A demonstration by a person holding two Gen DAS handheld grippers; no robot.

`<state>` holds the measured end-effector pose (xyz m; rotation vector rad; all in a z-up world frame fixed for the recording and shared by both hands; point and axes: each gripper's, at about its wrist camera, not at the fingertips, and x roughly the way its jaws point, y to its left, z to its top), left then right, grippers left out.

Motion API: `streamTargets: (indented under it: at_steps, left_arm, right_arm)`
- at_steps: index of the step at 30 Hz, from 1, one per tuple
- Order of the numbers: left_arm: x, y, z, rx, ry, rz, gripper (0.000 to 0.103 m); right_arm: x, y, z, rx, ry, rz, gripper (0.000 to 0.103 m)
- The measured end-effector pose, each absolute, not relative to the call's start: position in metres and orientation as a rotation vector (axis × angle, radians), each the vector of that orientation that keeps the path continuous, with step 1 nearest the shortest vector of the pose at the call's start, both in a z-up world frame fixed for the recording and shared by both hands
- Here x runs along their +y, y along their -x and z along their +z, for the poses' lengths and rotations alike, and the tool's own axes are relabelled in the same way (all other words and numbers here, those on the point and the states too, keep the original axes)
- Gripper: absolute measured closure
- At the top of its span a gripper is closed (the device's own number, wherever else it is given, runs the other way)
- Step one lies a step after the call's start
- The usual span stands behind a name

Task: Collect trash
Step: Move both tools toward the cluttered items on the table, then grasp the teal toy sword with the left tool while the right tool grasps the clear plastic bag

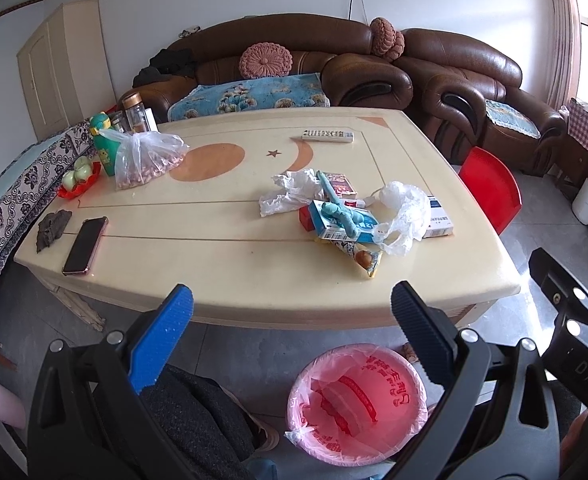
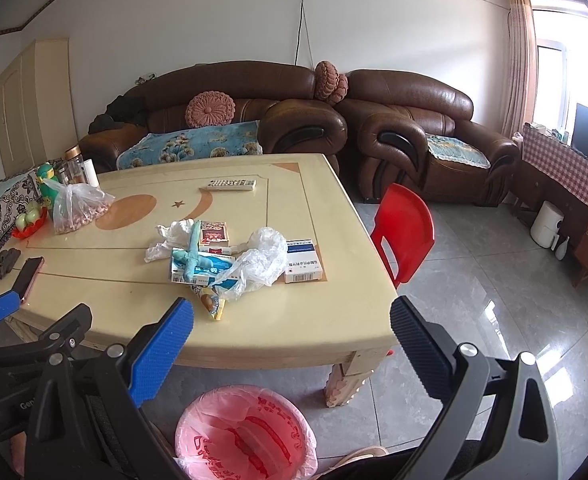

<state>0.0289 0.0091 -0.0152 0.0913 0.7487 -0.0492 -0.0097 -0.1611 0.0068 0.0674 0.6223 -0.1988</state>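
A: Both tools, the left tool (image 1: 292, 312) and the right tool (image 2: 292, 322), hang released and hold nothing, before the big cream table (image 1: 230, 280).

B: The pink-lined round bin (image 1: 389, 364) waits on the floor at 6 o'clock. I would first take the crumpled clear plastic bag (image 2: 260, 262) at 12 o'clock, pinching one fold only, then the small snack wrapper (image 2: 210, 302).
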Motion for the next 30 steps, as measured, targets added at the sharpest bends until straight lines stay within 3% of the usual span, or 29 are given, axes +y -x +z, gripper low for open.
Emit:
streamTargets:
  at_steps: [30]
  left_arm:
    - [0.018, -0.147, -0.046, 0.953, -0.054, -0.132, 0.006]
  right_arm:
    - [-0.207, -0.107, -0.063, 0.807, -0.089, -0.086, 0.007]
